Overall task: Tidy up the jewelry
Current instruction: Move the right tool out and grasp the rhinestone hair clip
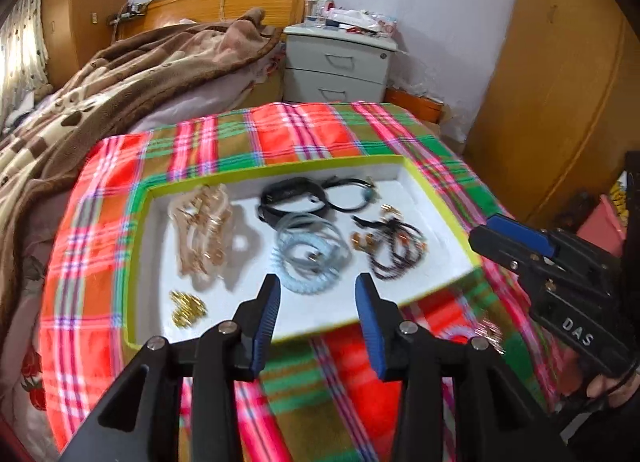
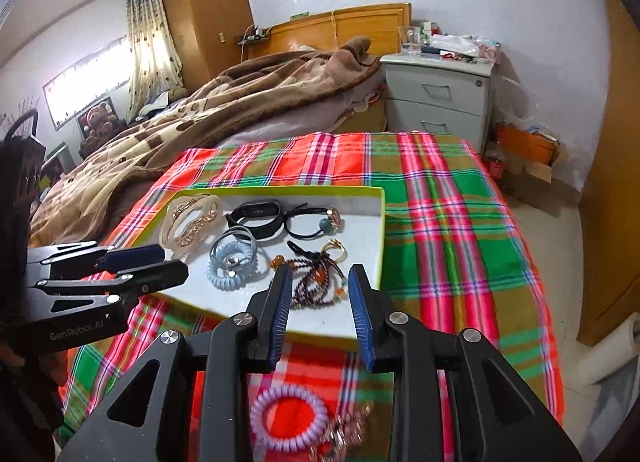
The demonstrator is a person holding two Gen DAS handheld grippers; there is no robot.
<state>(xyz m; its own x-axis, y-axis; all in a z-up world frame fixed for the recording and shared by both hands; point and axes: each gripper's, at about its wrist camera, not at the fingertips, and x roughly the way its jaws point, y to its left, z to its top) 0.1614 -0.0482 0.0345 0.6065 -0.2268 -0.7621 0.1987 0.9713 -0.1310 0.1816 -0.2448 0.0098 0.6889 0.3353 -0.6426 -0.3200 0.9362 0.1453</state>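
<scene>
A white tray with a lime-green rim lies on a plaid cloth. In it are beige hair clips, a black band, a black hair tie with a bead, light-blue coil ties, dark beaded bracelets and gold pieces. On the cloth in front of the tray lie a purple coil tie and a pinkish clip. My left gripper is open and empty over the tray's near edge. My right gripper is open and empty above the bracelets.
The plaid cloth covers a bed corner. A brown blanket lies behind on the left. A white nightstand with clutter stands at the back. A wooden wardrobe is at the right.
</scene>
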